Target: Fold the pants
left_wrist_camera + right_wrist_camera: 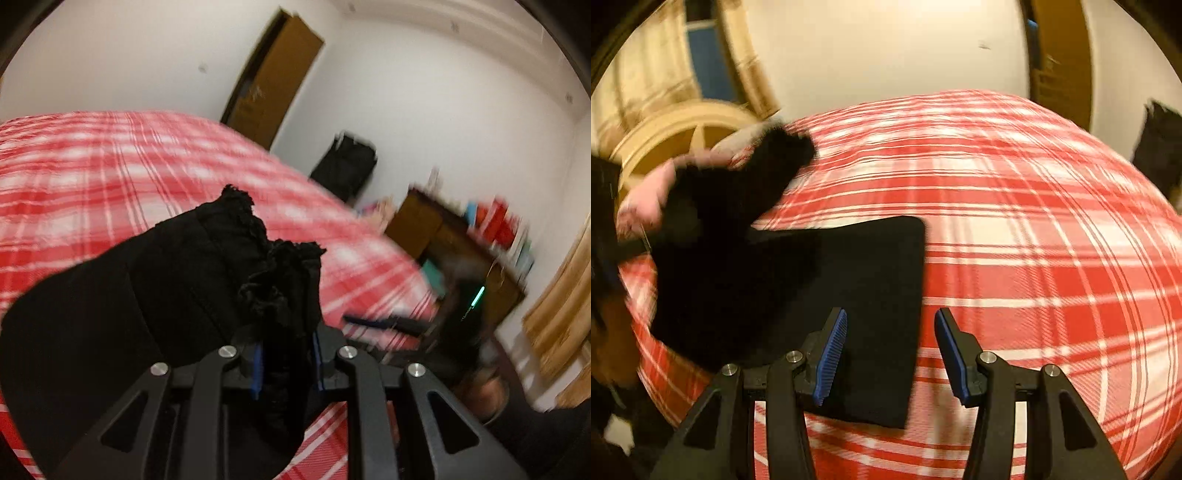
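Note:
The black pants (857, 295) lie on the red-and-white plaid bed (1034, 240), one part flat with a straight edge, the rest lifted at the left. In the left wrist view my left gripper (286, 354) is shut on a bunched, frilly end of the black pants (229, 266), held above the bed (110, 173). My right gripper (890, 350) hangs open just over the flat part's right edge, nothing between its blue pads (831, 362). The right gripper also shows, blurred, in the left wrist view (388, 323). A hand (646, 199) shows at the left beside the raised cloth.
A brown door (273, 81) stands in the white wall beyond the bed. A black bag (343, 166) and a low cabinet (443, 229) with coloured items sit to the right. Wooden furniture (665, 110) stands behind the bed's far left corner.

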A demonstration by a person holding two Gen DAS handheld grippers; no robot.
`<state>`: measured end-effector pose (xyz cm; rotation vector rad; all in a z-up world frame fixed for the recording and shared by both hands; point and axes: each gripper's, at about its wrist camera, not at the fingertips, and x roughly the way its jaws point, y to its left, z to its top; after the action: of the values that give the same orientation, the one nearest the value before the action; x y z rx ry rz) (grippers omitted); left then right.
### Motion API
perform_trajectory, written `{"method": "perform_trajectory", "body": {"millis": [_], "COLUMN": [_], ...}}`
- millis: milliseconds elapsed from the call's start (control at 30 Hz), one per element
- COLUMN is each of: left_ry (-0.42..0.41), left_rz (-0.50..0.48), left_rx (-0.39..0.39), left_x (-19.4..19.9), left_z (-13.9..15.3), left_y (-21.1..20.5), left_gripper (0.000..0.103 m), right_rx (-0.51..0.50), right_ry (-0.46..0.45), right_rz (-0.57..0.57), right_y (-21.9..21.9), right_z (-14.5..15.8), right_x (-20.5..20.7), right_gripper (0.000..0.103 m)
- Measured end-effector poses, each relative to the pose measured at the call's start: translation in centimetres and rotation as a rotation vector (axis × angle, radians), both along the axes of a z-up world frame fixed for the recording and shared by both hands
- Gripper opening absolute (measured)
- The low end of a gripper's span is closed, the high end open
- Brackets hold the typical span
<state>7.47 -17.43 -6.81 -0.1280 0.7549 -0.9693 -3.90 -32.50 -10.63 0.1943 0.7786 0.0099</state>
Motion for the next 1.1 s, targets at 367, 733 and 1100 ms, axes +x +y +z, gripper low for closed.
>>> {"method": "perform_trajectory", "body": {"millis": [367,733,1100], "left_ry": [-0.194,-0.281,-0.046], "left_rz": [-0.092,0.172,0.411], "left_rx": [0.178,0.206,0.265], "left_x": [-6.2,-4.4,3.0], "left_z": [-1.0,0.8,-3.6], "left_y": [-3.1,4.9,10.3], "left_gripper": [0.054,0.081,0.094], "right_rx": [0.307,0.316,0.256], "right_ry": [-0.005,0.024,0.055], "right_rz": [-0.024,0.055,0.191], "right_y": [-2.3,1.3,4.9], "right_z": [-0.3,0.5,-0.3], "right_x": [1.5,4.6,5.6], "right_gripper": [0.056,0.058,0.008]}}
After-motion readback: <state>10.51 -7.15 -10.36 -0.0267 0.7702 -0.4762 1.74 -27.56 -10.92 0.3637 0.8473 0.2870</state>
